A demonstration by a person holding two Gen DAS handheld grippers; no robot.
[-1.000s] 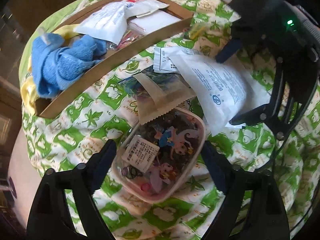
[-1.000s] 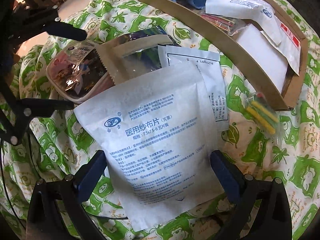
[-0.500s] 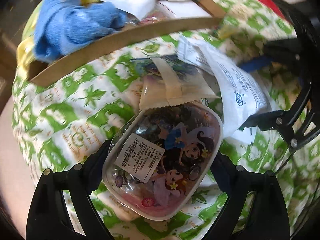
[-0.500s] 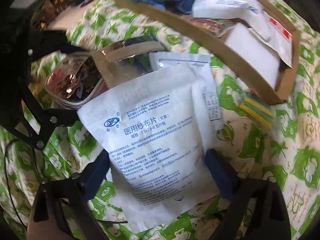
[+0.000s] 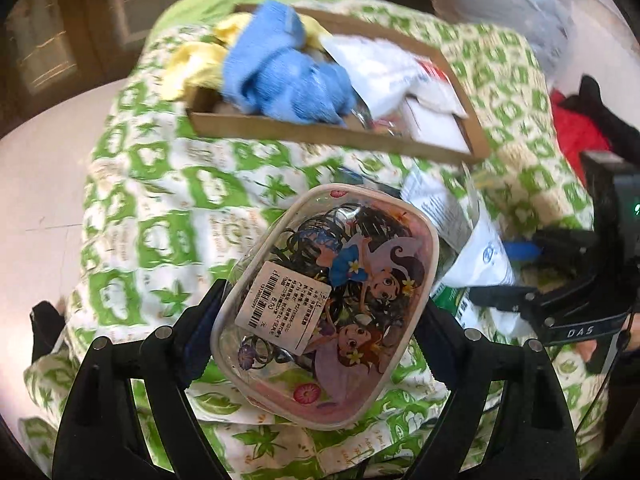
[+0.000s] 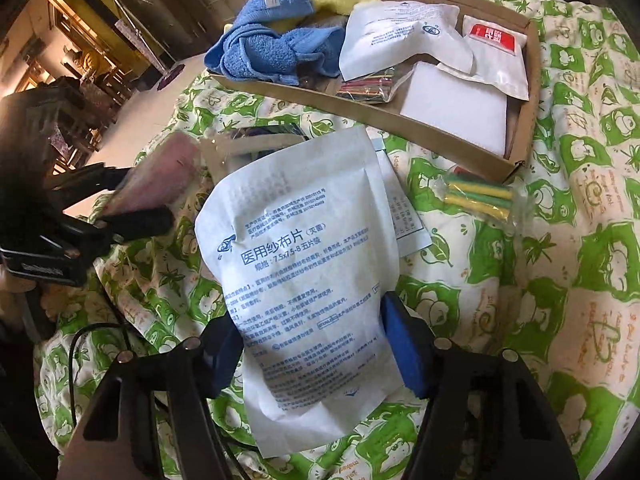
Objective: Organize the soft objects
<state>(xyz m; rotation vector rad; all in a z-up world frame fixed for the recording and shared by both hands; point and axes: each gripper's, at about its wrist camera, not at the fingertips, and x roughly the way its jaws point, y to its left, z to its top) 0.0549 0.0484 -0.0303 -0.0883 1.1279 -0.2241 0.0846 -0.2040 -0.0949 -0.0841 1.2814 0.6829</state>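
Note:
My left gripper [image 5: 322, 304] is shut on a clear cartoon-printed pouch [image 5: 328, 280] of hair ties and holds it tilted above the green-and-white bedspread [image 5: 152, 208]. In the right wrist view this pouch shows as a pink blur [image 6: 160, 172] at the left. The jaws of my right gripper [image 6: 314, 352] are closing on a white gauze packet [image 6: 304, 248]. Its blue pads [image 6: 404, 344] press the packet's side edges, and the packet buckles between them. Beyond both lies a shallow cardboard tray [image 6: 360, 108] with a blue towel [image 6: 272, 44], white packets and a yellow cloth in it.
A clear bag of yellow-green sticks [image 6: 480, 196] lies on the bedspread, right of the gauze packet and near the tray's corner. A flat printed packet [image 6: 404, 216] and a kraft-paper pouch [image 6: 240, 148] lie partly under the gauze packet. Bare floor [image 5: 40, 184] shows left of the bed.
The left gripper closed on the cartoon pouch, lifted it off the bedspread and rolled. The right jaws narrowed onto the gauze packet, which now bulges between them.

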